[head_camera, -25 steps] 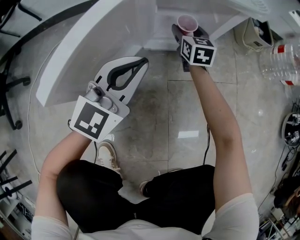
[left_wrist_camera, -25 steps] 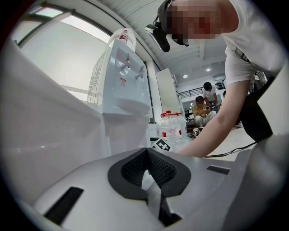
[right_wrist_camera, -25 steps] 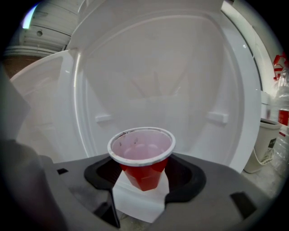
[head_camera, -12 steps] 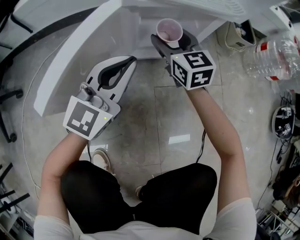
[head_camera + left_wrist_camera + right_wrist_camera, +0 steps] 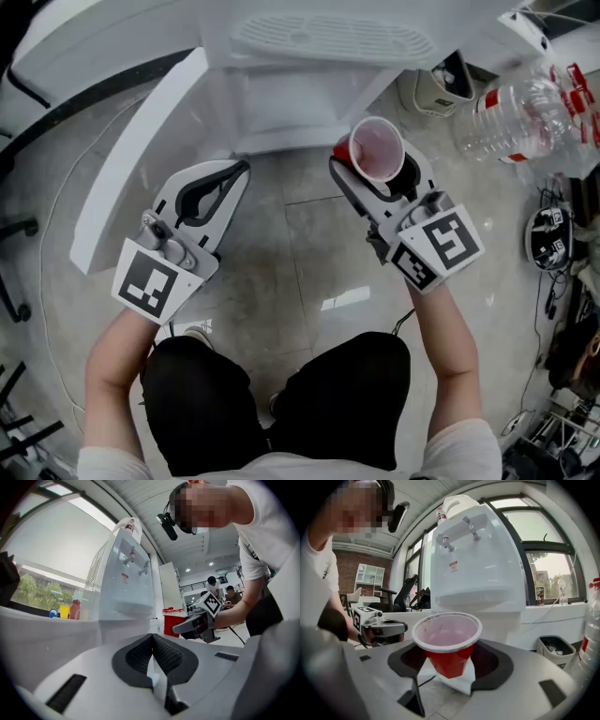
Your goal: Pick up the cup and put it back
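A red cup (image 5: 377, 150) with a white rim and a pale pink inside stands upright between the jaws of my right gripper (image 5: 378, 173), which is shut on it in the air above the floor. In the right gripper view the cup (image 5: 447, 641) fills the middle, with the dark pads on both its sides. It is in front of the white water dispenser (image 5: 476, 559), a little way from it. My left gripper (image 5: 234, 173) hovers to the left with its jaws shut and nothing in them; its pads (image 5: 140, 656) meet at the tips.
The water dispenser (image 5: 319, 42) stands at the top of the head view, a white ledge (image 5: 131, 159) running down-left from it. A large water bottle (image 5: 516, 112) and a small bin (image 5: 441, 84) are at the right. Cables and gear (image 5: 562, 244) lie on the tiled floor.
My right gripper has drawn back from the dispenser toward the person with the cup in it. The left gripper has shifted only a little, staying shut.
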The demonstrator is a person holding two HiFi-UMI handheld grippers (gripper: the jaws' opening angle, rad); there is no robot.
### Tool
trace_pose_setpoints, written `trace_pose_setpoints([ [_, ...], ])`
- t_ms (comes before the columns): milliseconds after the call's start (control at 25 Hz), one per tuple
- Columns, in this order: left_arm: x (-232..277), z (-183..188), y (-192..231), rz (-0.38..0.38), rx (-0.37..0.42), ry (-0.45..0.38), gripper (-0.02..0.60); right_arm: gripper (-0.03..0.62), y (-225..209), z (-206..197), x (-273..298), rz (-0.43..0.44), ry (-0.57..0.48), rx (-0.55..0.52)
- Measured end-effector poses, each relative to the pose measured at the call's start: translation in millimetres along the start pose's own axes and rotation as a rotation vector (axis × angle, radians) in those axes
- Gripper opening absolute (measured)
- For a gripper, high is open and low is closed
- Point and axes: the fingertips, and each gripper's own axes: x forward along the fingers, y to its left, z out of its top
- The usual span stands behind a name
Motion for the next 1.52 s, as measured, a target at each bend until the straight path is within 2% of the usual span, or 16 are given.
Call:
trace_pose_setpoints([
  [120,-4,9,0,-0.01,-0.043,-0.012,0.023,0.298,2,3,-38,-0.023,-0.014,0.028],
  [360,-14,15,3,-0.001,-0.066,-0.012,0.023,0.298,0,3,-99,-0.091,0.008,0.03],
  [560,-25,22,5,0.042,-0.01,-0.007,0.021,0.298,-7,5,-142,-0.196,-0.017,0.066],
  [680,-33,26,5,0.056,0.002,-0.015,0.023,0.298,-7,7,-155,-0.223,-0.043,0.095],
  [1000,-37,20,6,0.063,-0.02,-0.017,0.023,0.298,-7,3,-142,-0.202,-0.062,0.122],
  [1160,-36,21,5,0.055,-0.017,-0.021,0.023,0.298,-4,7,-131,-0.166,-0.087,0.149],
  [1360,-36,19,4,0.047,-0.015,-0.016,0.023,0.298,-2,11,-111,-0.137,-0.09,0.126],
  [1520,-34,20,2,0.04,-0.007,-0.014,0.023,0.298,0,8,-83,-0.079,-0.081,0.136],
])
